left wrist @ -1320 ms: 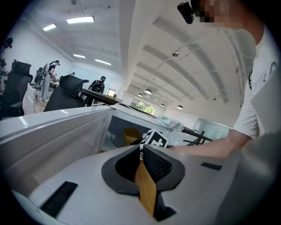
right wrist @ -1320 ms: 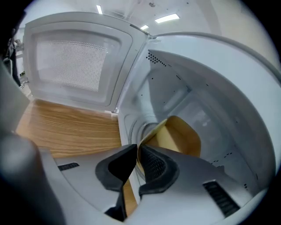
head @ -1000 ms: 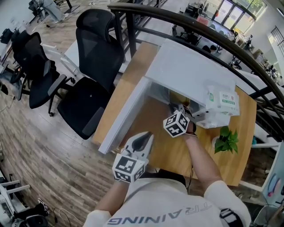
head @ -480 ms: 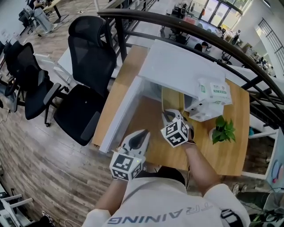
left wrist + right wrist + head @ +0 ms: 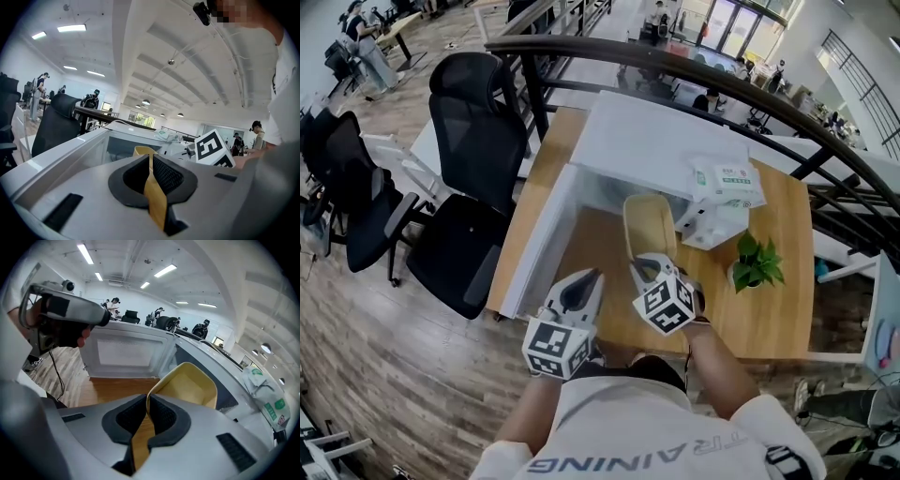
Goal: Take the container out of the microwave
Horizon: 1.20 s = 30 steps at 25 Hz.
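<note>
Withdrawn since earlier: yellow container [image 5: 649, 225], now clear of the microwave [image 5: 656, 141] mouth, over the counter [image 5: 769, 300]. Right tongs [image 5: 645, 269] clenched on its near rim, carrying it. Left tongs [image 5: 586, 278] closed, empty, kept aside by the open door [image 5: 539, 239].

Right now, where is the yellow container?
In the head view the container is at centre frame, just in front of the open microwave and over the wooden table. Its near rim is pinched by the right gripper.

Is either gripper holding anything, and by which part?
The right gripper pinches the yellow container by its near rim, jaws closed on the wall. The left gripper holds nothing.
</note>
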Available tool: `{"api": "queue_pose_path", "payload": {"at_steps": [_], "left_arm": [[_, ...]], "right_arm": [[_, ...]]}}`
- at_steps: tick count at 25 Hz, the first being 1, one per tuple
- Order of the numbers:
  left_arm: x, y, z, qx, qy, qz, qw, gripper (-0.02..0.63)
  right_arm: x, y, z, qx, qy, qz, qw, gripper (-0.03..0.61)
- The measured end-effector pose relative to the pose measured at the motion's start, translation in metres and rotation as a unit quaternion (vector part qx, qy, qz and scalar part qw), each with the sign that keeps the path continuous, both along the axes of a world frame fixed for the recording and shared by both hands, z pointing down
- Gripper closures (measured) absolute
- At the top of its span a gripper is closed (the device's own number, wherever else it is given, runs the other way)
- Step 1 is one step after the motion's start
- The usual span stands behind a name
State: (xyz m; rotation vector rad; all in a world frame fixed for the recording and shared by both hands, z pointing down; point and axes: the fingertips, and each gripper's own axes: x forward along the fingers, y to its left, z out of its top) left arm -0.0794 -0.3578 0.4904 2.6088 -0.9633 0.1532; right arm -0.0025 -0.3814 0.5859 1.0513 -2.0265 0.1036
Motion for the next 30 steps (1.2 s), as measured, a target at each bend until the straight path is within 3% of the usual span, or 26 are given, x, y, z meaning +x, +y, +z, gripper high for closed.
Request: {"api": "queue_pose_path", "payload": {"at_steps": [15,30], "left_arm": [[0.030,0.065,-0.007,0.009,-0.023,-0.056,0.9981,0.561],[0.050,0.126,-0.026,0.032,-0.029,-0.071,0.9965,0.561]], "right_arm": [[0.060,0.093,-0.032,0.022,-0.008,-0.023,0.999,0.537],[0.098,0.165,-0.061,0.044,-0.003,-0.028,0.999,0.537]]}}
